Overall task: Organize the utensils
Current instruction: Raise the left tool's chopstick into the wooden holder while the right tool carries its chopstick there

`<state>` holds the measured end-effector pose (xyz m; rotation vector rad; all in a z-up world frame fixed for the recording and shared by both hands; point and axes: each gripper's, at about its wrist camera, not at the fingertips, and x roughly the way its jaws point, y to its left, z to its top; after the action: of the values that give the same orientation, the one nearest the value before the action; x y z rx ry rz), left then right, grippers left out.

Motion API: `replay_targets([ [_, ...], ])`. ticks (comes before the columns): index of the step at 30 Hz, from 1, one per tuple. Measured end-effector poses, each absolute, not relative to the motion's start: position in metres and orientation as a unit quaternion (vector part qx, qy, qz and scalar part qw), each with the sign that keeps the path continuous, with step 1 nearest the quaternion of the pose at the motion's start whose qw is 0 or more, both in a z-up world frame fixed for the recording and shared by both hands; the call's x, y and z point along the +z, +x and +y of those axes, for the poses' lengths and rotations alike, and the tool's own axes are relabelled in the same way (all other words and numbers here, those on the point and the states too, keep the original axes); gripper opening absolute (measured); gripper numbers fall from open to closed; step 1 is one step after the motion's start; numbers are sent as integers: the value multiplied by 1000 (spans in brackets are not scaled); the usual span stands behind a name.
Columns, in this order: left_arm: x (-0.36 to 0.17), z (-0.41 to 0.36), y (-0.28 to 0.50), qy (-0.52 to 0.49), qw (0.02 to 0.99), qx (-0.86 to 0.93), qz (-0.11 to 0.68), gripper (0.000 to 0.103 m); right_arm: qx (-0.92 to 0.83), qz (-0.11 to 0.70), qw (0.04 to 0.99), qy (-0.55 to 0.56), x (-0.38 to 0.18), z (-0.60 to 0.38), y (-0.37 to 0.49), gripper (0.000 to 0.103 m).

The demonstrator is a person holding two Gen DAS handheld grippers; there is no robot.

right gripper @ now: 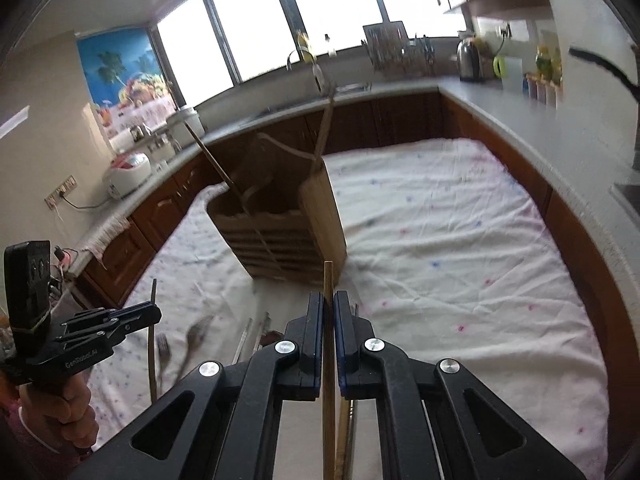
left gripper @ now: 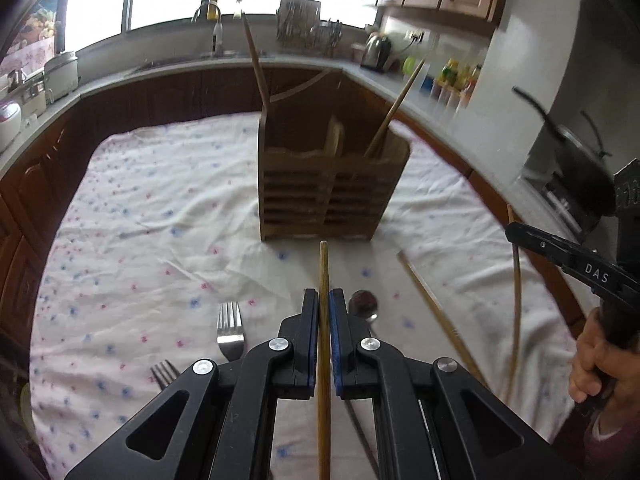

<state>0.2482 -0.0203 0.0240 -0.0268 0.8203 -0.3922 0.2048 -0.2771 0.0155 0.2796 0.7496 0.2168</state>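
Observation:
A slatted wooden utensil holder (left gripper: 332, 192) stands on the cloth-covered table, with two chopsticks (left gripper: 394, 108) and a wooden spatula in it; it also shows in the right wrist view (right gripper: 280, 232). My left gripper (left gripper: 324, 300) is shut on a wooden chopstick (left gripper: 323, 264), just in front of the holder. My right gripper (right gripper: 328, 304) is shut on another wooden chopstick (right gripper: 328, 276), near the holder's right front corner. Two forks (left gripper: 230, 328), a spoon (left gripper: 364, 304) and a loose chopstick (left gripper: 436, 316) lie on the cloth below the left gripper.
The white floral cloth (left gripper: 160, 208) covers the table. A dark wooden counter (left gripper: 168, 88) wraps around the table, with a sink, kettle (left gripper: 378, 52), rice cooker and bottles. The right gripper shows at the right edge of the left wrist view (left gripper: 510, 232).

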Motion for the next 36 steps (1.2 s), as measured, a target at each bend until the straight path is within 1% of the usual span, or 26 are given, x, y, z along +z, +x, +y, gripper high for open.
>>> replay_targets([
  [8, 63, 8, 202, -28, 916, -198, 349, 4, 103, 313, 933, 143, 53, -279, 180, 5],
  [15, 78, 27, 182, -46, 927, -191, 319, 4, 99, 294, 940, 141, 65, -279, 174, 5],
  [36, 92, 38, 187, -64, 938, -184, 285, 4, 103, 272, 946, 143, 78, -275, 178, 5],
])
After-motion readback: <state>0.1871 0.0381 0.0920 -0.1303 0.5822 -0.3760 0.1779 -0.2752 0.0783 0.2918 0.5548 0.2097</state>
